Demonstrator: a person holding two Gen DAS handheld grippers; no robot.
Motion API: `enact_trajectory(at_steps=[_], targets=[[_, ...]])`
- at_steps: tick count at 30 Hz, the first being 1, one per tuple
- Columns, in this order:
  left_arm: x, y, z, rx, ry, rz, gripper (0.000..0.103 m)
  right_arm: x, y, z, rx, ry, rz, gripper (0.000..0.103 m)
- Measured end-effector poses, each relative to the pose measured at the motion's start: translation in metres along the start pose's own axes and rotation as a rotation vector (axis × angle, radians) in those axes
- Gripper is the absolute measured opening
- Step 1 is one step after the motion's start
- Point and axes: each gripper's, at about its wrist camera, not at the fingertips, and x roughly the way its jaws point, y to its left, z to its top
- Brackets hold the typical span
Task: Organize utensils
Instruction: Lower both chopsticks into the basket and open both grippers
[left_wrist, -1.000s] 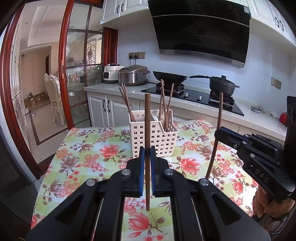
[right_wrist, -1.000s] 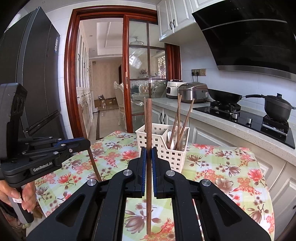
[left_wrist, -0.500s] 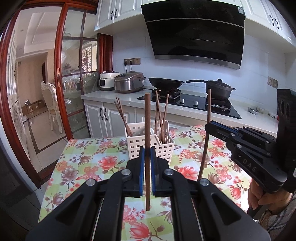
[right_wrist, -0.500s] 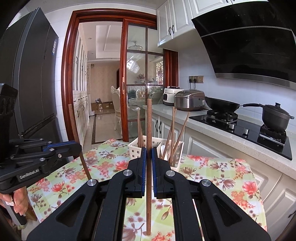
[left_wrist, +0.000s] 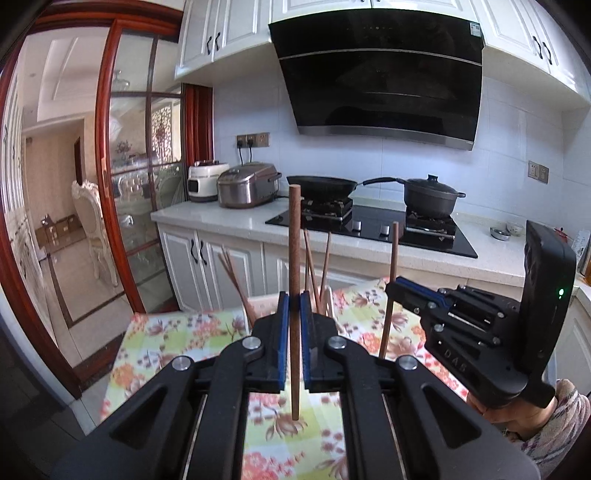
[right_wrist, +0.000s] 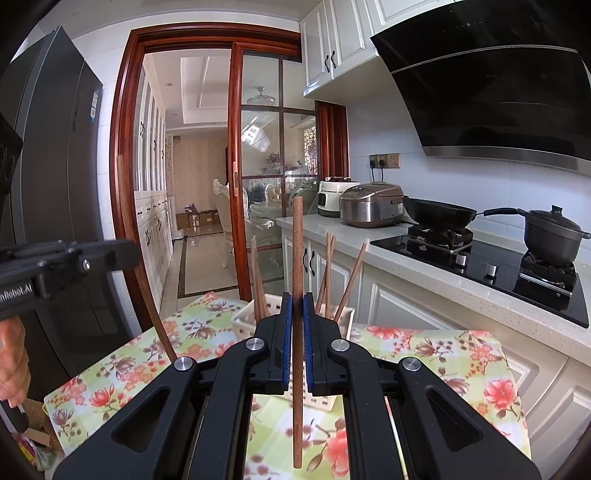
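Both grippers now sit higher; the white basket (right_wrist: 343, 318) drops low behind the fingers (right_wrist: 286, 332), mostly hidden.

The left gripper (left_wrist: 294, 306) is held level and facing forward, its blue-padded jaws pinched on an upright chopstick (left_wrist: 294, 258). The right gripper (right_wrist: 297, 314) sits beside it at about the same height (seen from the left wrist view, off to the right), likewise clamped on its own upright chopstick (right_wrist: 297, 258). A bare hand (left_wrist: 517, 415) grips the right tool's handle from below.
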Motion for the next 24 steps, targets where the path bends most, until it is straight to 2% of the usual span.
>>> enact_trajectory(at_steps=[4,10,15,18,24], targets=[[0.007,0.005,0.02,0.01,-0.021,0.008,0.006,0.01,-0.006,0.014,-0.004,-0.016,-0.01,0.006],[0.024,0.025,0.058,-0.049,-0.046,-0.014,0.006,0.03,-0.019,0.036,0.04,-0.051,-0.009,0.006],[0.035,0.035,0.088,-0.068,-0.089,0.006,0.006,0.045,-0.024,0.059,0.037,-0.086,-0.011,0.006],[0.047,0.037,0.098,-0.071,-0.098,0.022,0.006,0.055,-0.027,0.068,0.04,-0.102,-0.013,0.006],[0.079,0.046,0.102,-0.088,-0.059,0.028,0.006,0.078,-0.031,0.071,0.043,-0.102,-0.013,0.006]])
